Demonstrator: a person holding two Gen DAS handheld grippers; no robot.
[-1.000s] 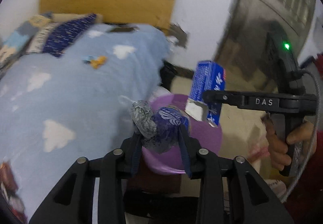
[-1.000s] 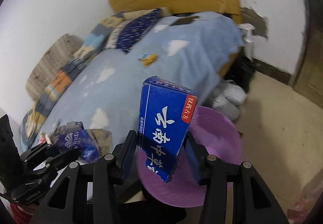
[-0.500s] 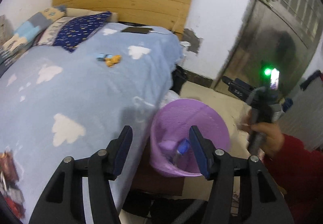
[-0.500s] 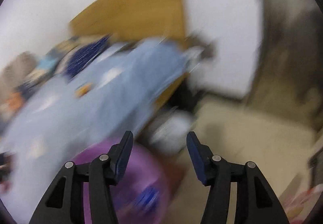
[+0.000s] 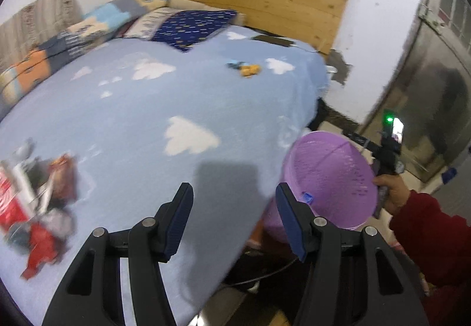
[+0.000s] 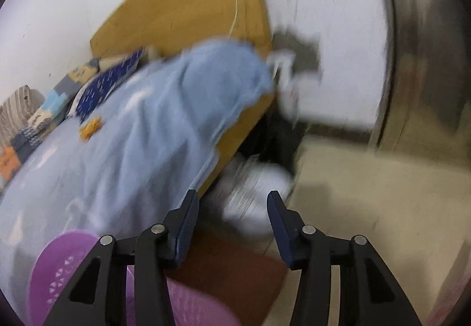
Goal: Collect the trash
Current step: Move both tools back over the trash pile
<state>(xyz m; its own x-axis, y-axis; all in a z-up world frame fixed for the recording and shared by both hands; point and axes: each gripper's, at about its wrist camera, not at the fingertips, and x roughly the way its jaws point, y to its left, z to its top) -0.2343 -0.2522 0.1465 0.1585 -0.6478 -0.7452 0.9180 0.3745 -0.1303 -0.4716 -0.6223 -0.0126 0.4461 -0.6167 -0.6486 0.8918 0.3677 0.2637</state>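
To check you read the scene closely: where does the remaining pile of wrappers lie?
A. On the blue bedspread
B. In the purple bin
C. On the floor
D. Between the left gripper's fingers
A: the wrapper pile rests on the blue bedspread, away from the purple bin.

Left wrist view: the trash pile (image 5: 38,199) at the lower left of the frame is smeared by motion and partly cut by the edge; red and white wrappers show, but no single item can be identified. Inside the purple basket (image 5: 332,179), at right, only a small blue corner is visible; the rest of the contents are hidden by its wall. The small orange and blue object (image 5: 245,68) on the blanket is too small to name.

Right wrist view: whole frame motion-blurred. The white shape (image 6: 253,193) on the floor at centre cannot be identified. The basket is cut off at the lower left edge.
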